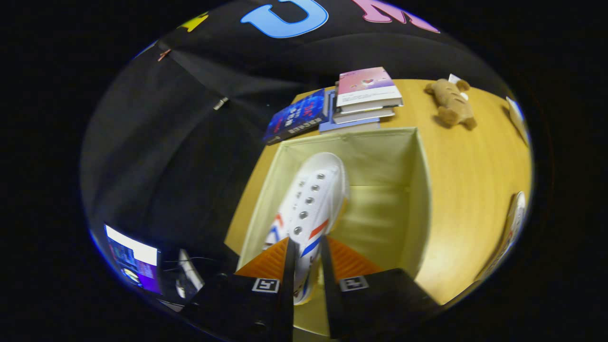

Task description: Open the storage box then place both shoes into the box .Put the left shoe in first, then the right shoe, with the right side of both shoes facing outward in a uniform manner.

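- The gripper [306, 259] points steeply down into the open storage box [420, 190], its two fingers closed onto the rear part of a white shoe [311, 204], one on each side.
- The shoe, with red and blue stripes and metal eyelets, hangs toe-first inside the box toward its left wall; whether it touches the floor is unclear.
- The right half of the box floor is bare.
- Beyond the box's far rim, a blue book [295, 118] and a stack of books [363, 97] lie on the wooden table [468, 161]; a plush bear [451, 102] lies farther right.
- Another shoe [510, 228] rests near the table's right edge, well apart from the box.
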The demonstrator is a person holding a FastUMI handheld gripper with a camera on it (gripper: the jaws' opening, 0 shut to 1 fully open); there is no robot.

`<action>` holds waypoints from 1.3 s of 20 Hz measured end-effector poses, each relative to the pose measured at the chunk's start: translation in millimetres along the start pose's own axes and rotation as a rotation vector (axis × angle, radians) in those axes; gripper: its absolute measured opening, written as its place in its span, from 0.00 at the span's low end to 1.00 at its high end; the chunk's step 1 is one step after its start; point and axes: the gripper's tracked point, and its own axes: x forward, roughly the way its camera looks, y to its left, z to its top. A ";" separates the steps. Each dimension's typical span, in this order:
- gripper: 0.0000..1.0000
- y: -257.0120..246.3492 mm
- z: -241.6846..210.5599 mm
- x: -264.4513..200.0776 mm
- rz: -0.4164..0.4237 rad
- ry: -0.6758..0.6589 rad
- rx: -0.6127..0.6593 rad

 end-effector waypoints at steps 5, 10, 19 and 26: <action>0.91 -4.9 3.1 -4.4 -0.017 -0.011 -0.069; 0.97 -13.7 8.9 -28.9 -0.020 -0.053 -0.083; 0.97 -141.2 27.6 -145.2 -0.267 -0.209 -0.057; 0.97 -298.3 -18.1 -222.0 -0.565 -0.209 0.038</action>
